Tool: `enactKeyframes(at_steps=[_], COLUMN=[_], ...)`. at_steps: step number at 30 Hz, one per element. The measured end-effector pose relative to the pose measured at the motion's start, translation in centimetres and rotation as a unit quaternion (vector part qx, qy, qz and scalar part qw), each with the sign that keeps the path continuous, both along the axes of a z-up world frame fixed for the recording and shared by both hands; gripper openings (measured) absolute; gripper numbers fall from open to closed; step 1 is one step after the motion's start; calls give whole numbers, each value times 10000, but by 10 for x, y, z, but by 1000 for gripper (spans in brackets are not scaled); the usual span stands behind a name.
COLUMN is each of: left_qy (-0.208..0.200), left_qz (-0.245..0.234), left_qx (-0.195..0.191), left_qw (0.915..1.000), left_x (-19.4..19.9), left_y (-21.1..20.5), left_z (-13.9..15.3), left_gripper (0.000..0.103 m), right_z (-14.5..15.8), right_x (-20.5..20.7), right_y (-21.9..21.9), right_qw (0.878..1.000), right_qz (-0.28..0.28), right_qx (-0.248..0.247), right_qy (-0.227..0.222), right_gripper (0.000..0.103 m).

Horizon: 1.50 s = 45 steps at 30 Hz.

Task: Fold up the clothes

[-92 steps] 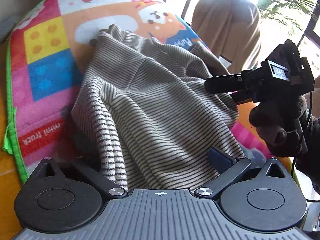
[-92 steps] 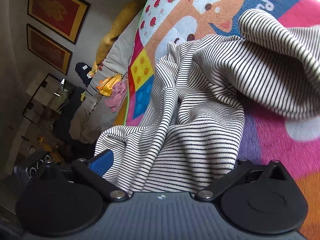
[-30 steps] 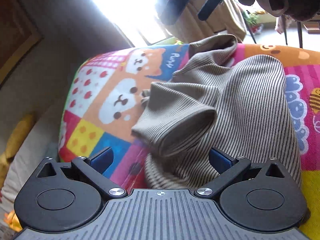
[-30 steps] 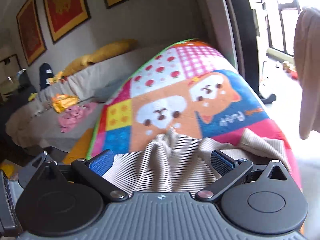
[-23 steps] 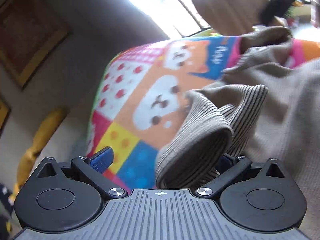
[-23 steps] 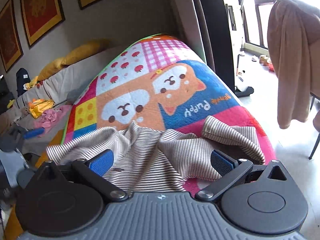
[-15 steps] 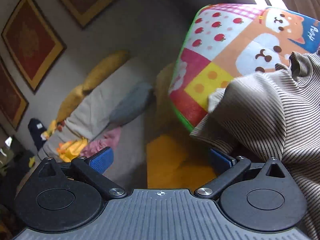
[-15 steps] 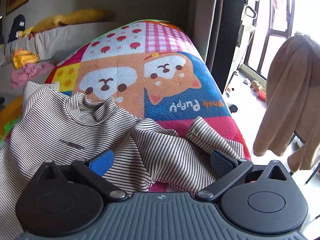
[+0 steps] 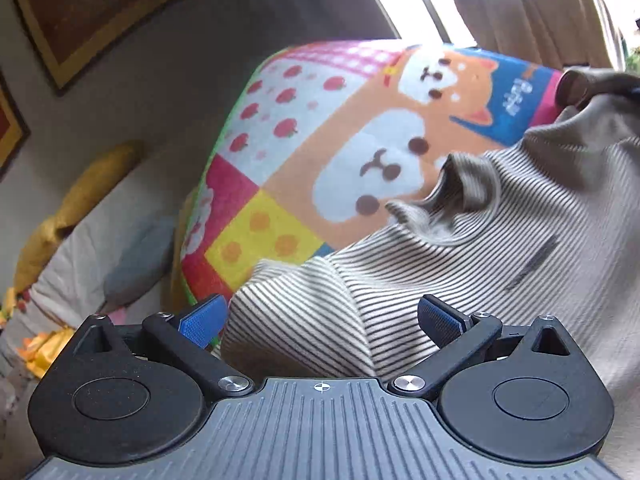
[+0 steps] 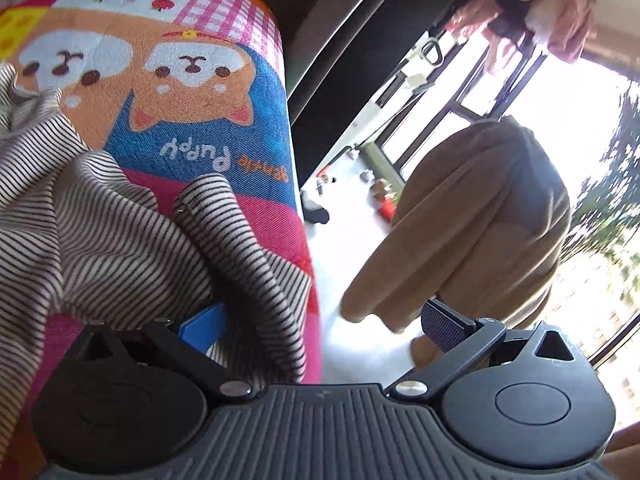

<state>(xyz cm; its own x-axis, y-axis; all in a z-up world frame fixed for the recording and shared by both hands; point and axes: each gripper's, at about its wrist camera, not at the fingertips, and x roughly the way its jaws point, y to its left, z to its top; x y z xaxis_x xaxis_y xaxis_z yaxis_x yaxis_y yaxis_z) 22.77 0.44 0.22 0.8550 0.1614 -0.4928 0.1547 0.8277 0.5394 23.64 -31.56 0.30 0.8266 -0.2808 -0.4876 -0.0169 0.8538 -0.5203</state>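
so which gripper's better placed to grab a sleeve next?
Left, probably: the left gripper is open with the striped shirt sleeve between its fingers. The right gripper, also open, straddles the mat edge.

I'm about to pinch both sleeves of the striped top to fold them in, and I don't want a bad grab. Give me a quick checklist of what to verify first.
1. Left gripper open: ok, blue pads spread wide.
2. Cloth between its pads: ok, a striped sleeve bulges into the gap.
3. Right gripper open: ok.
4. Cloth between its pads: not ok, the other sleeve reaches only the left pad; the rest of the gap shows floor.
5. Striped top lying flat on the puppy mat: not ok, the collar is rumpled.
6. Sleeve clear of the mat's edge: cannot tell, it drapes near the edge.
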Motion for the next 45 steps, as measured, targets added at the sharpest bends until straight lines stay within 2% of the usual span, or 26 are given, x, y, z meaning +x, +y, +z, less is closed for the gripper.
enactKeyframes(at_steps=[3,6,9,11,12,14,15,17,19,21,22,24,26,27,28,29,30,31,32,33,34,35,37,39,40,45], left_qy=[50,61,-4,-42,-60,-95,-113,13,231,444,547,680,738,772,807,841,819,759,700,637,583,537,501,532,569,763], left_qz=[574,891,1052,963,895,759,691,436,192,-74,-211,-521,-731,-776,-821,-866,-900,-928,-955,-967,-957,-940,-966,-1026,-1042,-952], left_qx=[37,-95,34,-83,-168,-339,-424,-783,-1244,-1582,-1732,-1813,-1705,-1658,-1611,-1563,-1546,-1548,-1550,-1570,-1599,-1626,-1658,-1691,-1692,-1533], left_qw=[9983,9960,9944,9953,9958,9965,9966,9960,9918,9864,9831,9797,9799,9801,9802,9803,9805,9806,9808,9808,9808,9807,9801,9788,9784,9806], left_x=[16,13,8,-8,-17,-35,-45,-69,-94,-118,-129,-152,-169,-174,-180,-185,-189,-192,-195,-197,-197,-198,-200,-204,-207,-218], left_y=[32,59,70,73,74,75,76,77,75,67,62,49,37,32,28,24,22,23,24,25,26,27,29,29,28,24], left_z=[-9,-6,-4,6,13,25,31,44,51,51,50,44,37,35,33,30,31,35,38,42,46,49,53,53,51,38], left_gripper=[103,103,103,103,103,103,103,103,103,103,103,103,103,103,103,103,103,103,103,103,103,103,103,103,103,103], right_z=[4,-4,-6,-6,-5,0,2,6,11,15,13,6,0,0,3,11,23,35,48,60,73,86,106,103,97,58], right_x=[-3,17,50,71,68,43,30,5,-21,-46,-57,-65,-62,-59,-55,-52,-49,-46,-45,-45,-47,-52,-71,-94,-105,-162], right_y=[2,13,9,5,4,4,4,3,3,3,6,22,38,42,45,41,34,24,12,-1,-11,-19,-22,-17,-13,12], right_qw=[9997,9996,9983,9934,9952,9973,9927,9721,9368,8872,8679,8522,8394,8200,7918,7515,6988,6380,5919,5603,5594,5962,7237,8147,8403,9044], right_qz=[103,289,-301,-770,-738,-266,-28,448,917,1372,1544,1873,2154,2196,2211,2254,2306,2384,2422,2413,2388,2318,1978,1770,1734,1864], right_qx=[191,-20,-339,-557,-319,683,1181,2162,3110,4011,4288,4422,4463,4681,5004,5538,6206,6868,7343,7671,7749,7544,6536,5438,5031,3532], right_qy=[-129,-34,-364,-642,-550,-12,258,793,1317,1820,1979,2079,2233,2455,2717,2790,2709,2539,2275,1986,1717,1475,1003,964,1031,1504], right_gripper=[103,103,103,103,103,103,103,103,103,103,103,103,103,103,103,103,103,103,103,103,103,103,103,103,103,103])
